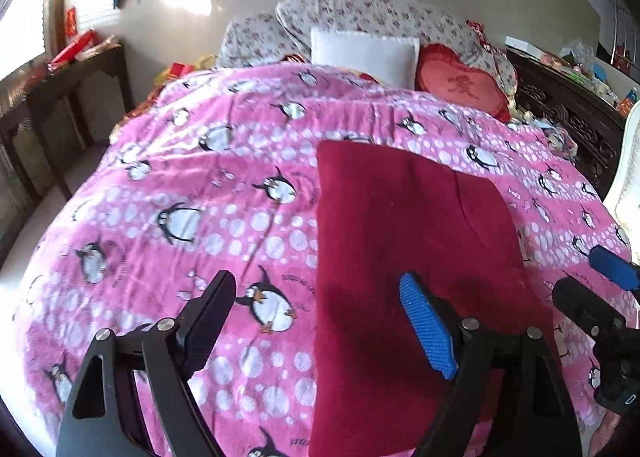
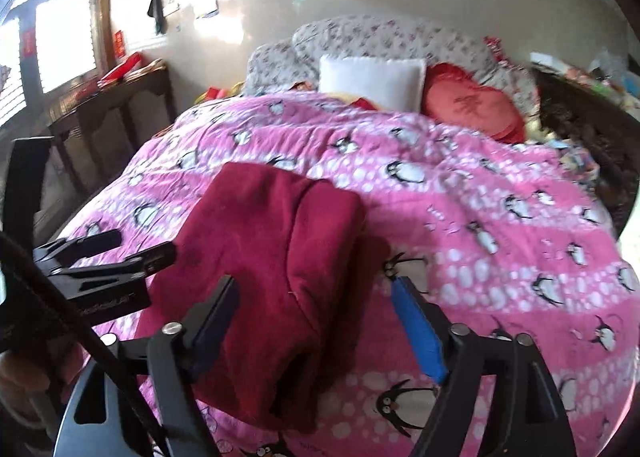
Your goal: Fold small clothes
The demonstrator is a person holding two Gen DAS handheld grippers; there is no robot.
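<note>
Lying folded on the pink penguin-print blanket (image 1: 192,185) of a bed, the dark red garment (image 1: 408,225) is filling the lower centre of the left wrist view and the lower left centre of the right wrist view; it is sitting as a thick, roughly rectangular stack, with a fold seam running down its top layer.

In the left wrist view the left claw (image 1: 320,317) is hovering with its jaws standing wide apart and nothing between the pads; its black finger (image 1: 210,317) is showing over bare blanket at lower left, while its blue-padded finger (image 1: 428,325) is showing over the garment's near part; whether that pad is touching the cloth I cannot tell.

In the right wrist view the right claw (image 2: 316,321) is likewise standing wide apart, its jaws straddling the garment's near right edge without pressing on it; the dark finger (image 2: 214,325) is appearing over the red cloth and the blue finger (image 2: 418,331) over blanket just beside it; the left claw is showing at the left edge of this frame.

At the top of both frames a white pillow (image 1: 364,57) and a red heart-shaped cushion (image 1: 464,87) are resting against floral bedding (image 1: 360,13); a dark wooden surface (image 1: 72,85) is standing by the window at upper left.
</note>
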